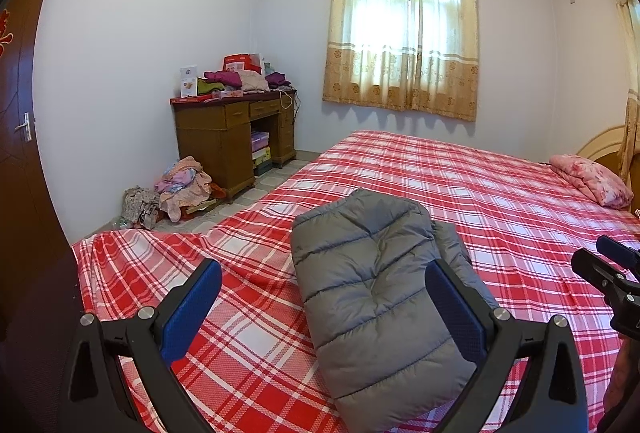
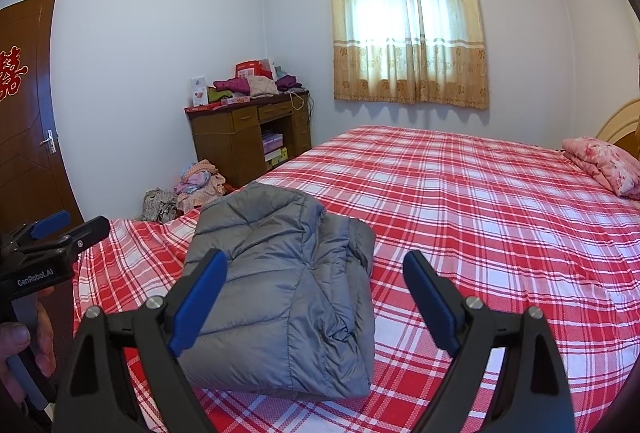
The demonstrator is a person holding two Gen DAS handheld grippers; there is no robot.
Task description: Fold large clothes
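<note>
A grey quilted puffer jacket (image 1: 376,281) lies folded into a thick bundle on the red plaid bed sheet (image 1: 500,201), near the bed's front edge. My left gripper (image 1: 324,273) is open and empty, held above the bundle's near end, touching nothing. The jacket (image 2: 280,293) also shows in the right wrist view on the sheet (image 2: 480,213). My right gripper (image 2: 316,265) is open and empty above the jacket's right side. Each gripper shows at the edge of the other's view: the right one (image 1: 612,265), the left one (image 2: 64,229).
A pink folded quilt (image 1: 592,181) lies by the headboard at far right. A wooden desk (image 1: 236,137) piled with clothes stands at the far wall, with a clothes heap (image 1: 176,193) on the floor. A brown door (image 1: 20,137) is at left, a curtained window (image 1: 404,29) behind.
</note>
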